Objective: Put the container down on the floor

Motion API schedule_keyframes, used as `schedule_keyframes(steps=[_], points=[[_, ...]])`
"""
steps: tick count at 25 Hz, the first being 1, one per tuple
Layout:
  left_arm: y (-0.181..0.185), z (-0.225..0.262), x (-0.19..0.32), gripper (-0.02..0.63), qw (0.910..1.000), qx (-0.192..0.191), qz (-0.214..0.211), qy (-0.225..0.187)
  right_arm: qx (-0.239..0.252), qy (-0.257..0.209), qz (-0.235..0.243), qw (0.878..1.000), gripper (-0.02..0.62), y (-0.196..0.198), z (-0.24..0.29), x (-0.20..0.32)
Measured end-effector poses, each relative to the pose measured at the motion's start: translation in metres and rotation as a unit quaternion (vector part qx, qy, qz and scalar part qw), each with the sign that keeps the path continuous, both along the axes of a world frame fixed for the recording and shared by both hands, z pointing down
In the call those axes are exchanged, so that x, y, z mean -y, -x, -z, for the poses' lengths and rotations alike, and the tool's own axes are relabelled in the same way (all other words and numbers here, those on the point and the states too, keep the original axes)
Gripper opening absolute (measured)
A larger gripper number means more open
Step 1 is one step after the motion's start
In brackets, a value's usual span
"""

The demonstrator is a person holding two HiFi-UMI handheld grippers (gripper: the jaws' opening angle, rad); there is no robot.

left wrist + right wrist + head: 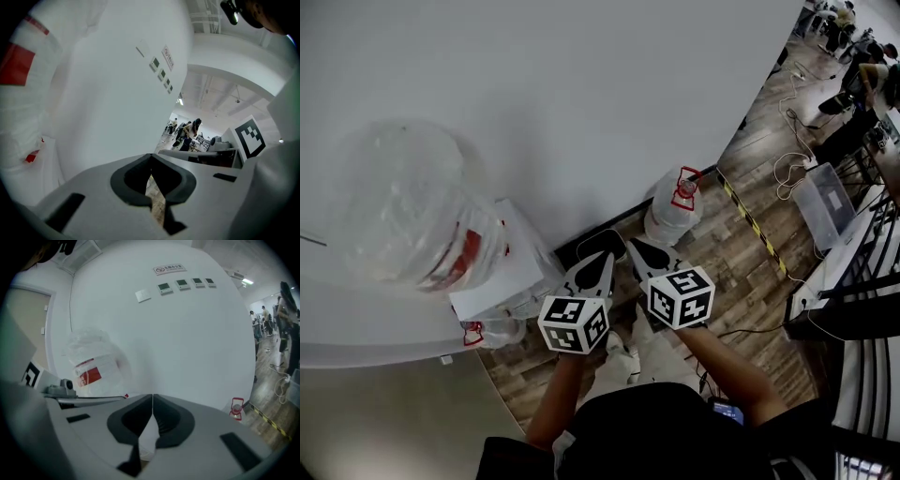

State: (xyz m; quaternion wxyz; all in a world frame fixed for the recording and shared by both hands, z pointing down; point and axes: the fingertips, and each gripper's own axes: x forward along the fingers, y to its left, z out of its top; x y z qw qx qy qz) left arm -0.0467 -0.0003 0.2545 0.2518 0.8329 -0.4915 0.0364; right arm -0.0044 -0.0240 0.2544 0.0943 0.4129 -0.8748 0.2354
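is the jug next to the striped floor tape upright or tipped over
Upright: the jug stands on the floor by the wall, red cap on top.

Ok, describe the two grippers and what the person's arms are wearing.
The left gripper and right gripper match: pale grey bodies, dark contoured pads, dark rectangular slots, each carrying a white cube with black square markers. No cables show on them. Forearms are unsleeved; the top is black.

Below you, the wood-plank floor [727,248] carries a plastic-wrapped water container [673,208] standing against the wall, a yellow-black tape stripe [752,222], loose white cables [787,169] and a clear bin [825,204].
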Motion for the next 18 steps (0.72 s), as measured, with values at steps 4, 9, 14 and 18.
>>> schedule_keyframes(steps=[4,9,14,18], points=[[-0.008,0.015,-0.012,0.015,0.9997,0.011,-0.010,-0.017,0.010,-0.020,-0.010,1.000,0.031,-0.008,0.020,-0.007],[-0.017,0.035,-0.022,0.015,0.9995,0.002,-0.011,-0.031,0.013,-0.028,-0.021,0.999,0.031,-0.017,0.034,-0.018],[-0.022,0.051,-0.026,0.015,0.9990,0.004,-0.006,-0.044,0.016,-0.038,-0.015,0.999,0.031,-0.019,0.046,-0.027],[-0.027,0.066,-0.029,0.015,0.9984,0.011,-0.001,-0.055,0.020,-0.045,-0.005,0.999,0.031,-0.024,0.056,-0.031]])
